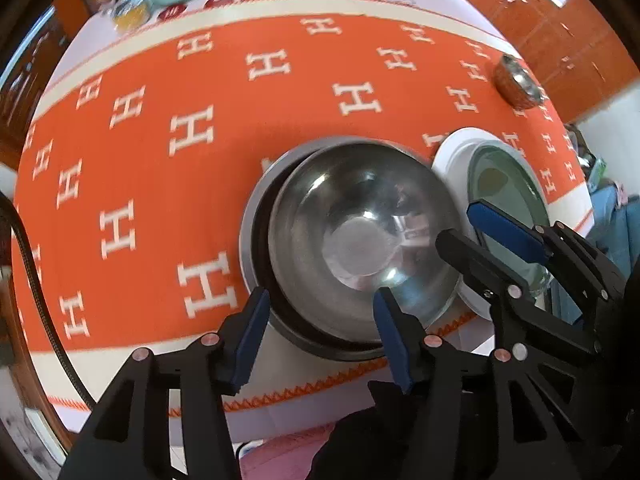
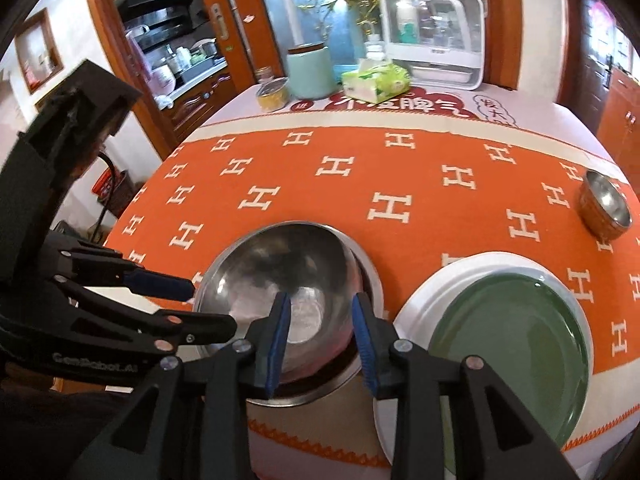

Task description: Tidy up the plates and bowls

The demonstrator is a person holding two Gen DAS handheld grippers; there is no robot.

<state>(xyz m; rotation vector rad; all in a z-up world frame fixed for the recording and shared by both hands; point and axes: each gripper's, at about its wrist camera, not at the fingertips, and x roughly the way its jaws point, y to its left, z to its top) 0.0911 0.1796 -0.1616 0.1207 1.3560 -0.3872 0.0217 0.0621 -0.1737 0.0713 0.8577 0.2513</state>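
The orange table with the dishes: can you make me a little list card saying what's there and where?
table cover: orange cloth with white H shapes
near middle: shiny steel bowl nested in a wider grey metal bowl
beside it: green round plate on a white round plate
far corner: small brown bowl with steel lining, alone
left gripper: open, straddling the near rims of the nested bowls
right gripper: open, over the shiny steel bowl
back of table: mint canister, tissue pack

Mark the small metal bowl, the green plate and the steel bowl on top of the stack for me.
small metal bowl [image 2: 606, 208], right wrist view, on its shiny inside.
green plate [image 2: 512, 344], right wrist view, on its flat centre.
steel bowl [image 1: 360, 236], left wrist view, on its flat bottom.
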